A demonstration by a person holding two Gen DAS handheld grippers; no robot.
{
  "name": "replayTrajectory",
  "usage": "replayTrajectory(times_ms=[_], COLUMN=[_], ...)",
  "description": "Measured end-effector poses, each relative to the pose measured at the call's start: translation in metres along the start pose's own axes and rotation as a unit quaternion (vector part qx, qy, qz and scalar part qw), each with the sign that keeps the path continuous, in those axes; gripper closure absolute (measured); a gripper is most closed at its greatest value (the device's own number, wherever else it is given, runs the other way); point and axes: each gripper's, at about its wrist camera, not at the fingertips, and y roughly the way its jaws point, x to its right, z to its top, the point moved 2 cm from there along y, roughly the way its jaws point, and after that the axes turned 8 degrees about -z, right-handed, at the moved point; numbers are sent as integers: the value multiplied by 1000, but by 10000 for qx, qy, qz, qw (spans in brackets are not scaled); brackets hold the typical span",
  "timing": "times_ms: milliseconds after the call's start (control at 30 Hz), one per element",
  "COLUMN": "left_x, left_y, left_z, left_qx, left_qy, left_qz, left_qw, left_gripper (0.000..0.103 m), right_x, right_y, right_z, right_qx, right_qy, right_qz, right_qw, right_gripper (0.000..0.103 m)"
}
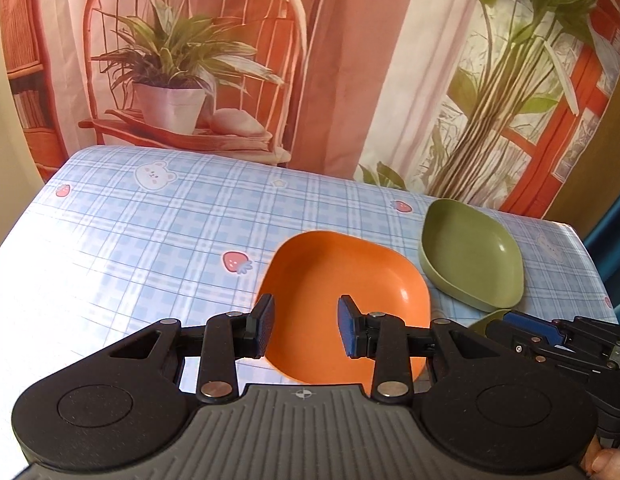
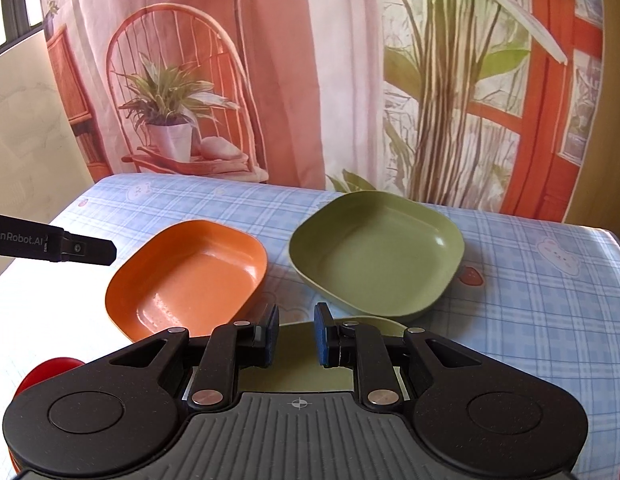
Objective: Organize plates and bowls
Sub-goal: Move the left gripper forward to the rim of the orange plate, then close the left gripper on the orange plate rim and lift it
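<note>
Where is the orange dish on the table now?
In the right wrist view, the orange dish sits on the checked tablecloth, left of the green dish, apart from it.

Left claw (image 1: pixel 306 330) tilts downward, jaws partly apart, nothing between its pads. Right claw (image 2: pixel 296 336) sits just right of it, tilted downward, jaws narrowly apart, empty.

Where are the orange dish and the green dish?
orange dish (image 2: pixel 190 276), right wrist view, on its inner floor.
green dish (image 2: pixel 374 252), right wrist view, on its inner floor.
</note>
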Motion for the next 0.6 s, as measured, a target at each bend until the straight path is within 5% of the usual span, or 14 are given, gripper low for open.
replayTrajectory(times_ms=[600], left_x=[-45], left_y=[45], left_z=[-5], left_qx=[-296], left_qy=[-354], left_qz=[-318], left_qw=[9984], left_gripper=[74], right_x=[-46], right_y=[54], right_z=[11], right_qx=[-498], right_qy=[7], right_qz=[93], right_qw=[9987], right_gripper=[82])
